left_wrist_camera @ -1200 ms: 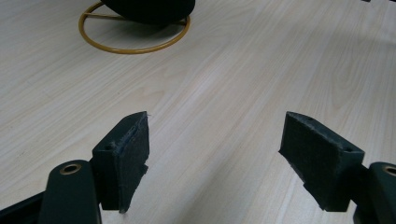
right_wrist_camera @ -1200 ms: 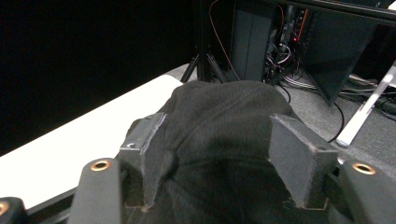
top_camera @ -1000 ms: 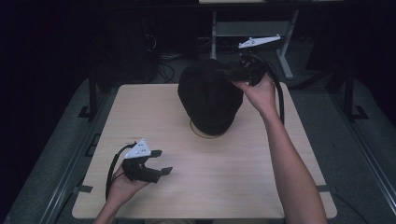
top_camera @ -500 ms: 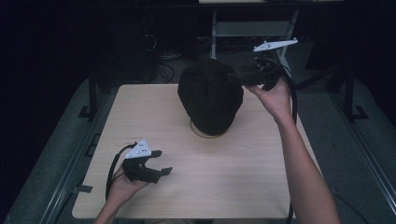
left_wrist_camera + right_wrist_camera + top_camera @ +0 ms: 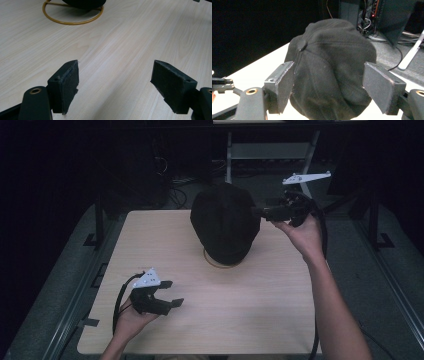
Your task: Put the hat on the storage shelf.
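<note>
Cap: a black fabric cap [image 5: 226, 222] sits on a thin brass-coloured ring stand [image 5: 72, 17], at the middle of the far half of the pale wood-grain worktop [image 5: 250, 305].
Right gripper: the right gripper [image 5: 260, 212] is held level at the cap's right side; its jaws have just been opening and stand wide apart, the cap seen between them, pads not pressing on it.
Left gripper: the left gripper [image 5: 172, 294] hangs over the near left worktop, jaws wide apart, holding nothing.

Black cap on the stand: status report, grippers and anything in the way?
Left gripper open, low over table. Right gripper open beside black cap, jaws just been opening, not pressing on it. Cap on gold ring stand. Nothing in the way.
</note>
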